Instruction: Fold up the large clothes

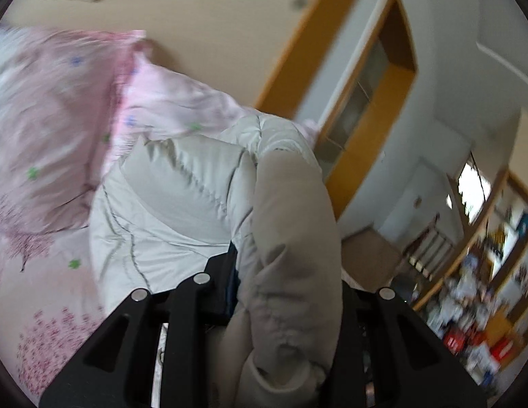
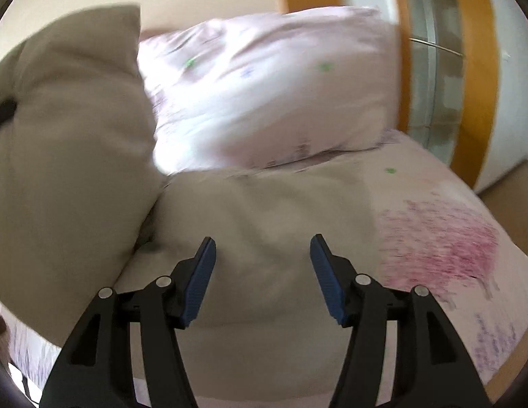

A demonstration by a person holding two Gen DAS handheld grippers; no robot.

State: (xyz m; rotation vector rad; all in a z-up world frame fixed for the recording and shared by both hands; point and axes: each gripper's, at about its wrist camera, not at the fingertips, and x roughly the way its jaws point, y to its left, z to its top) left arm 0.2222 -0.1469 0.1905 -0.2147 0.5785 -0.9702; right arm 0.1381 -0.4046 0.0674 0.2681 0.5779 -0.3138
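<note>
Lifting the coat (image 1: 291,238) off the bed (image 1: 36,292) with the left gripper (image 1: 284,306) clamping a thick fold, for turning over; right gripper (image 2: 263,272) hovering wide open, empty, over the coat's flat half

A pink pillow (image 2: 270,88) with small green and blue flowers lies at the head of the bed, on a pink bedsheet (image 2: 444,238) printed with a dark pink tree. Behind stands a door with an orange wooden frame (image 1: 369,156). On the right, blurred, wooden shelves (image 1: 485,278) hold many small colourful things.
</note>
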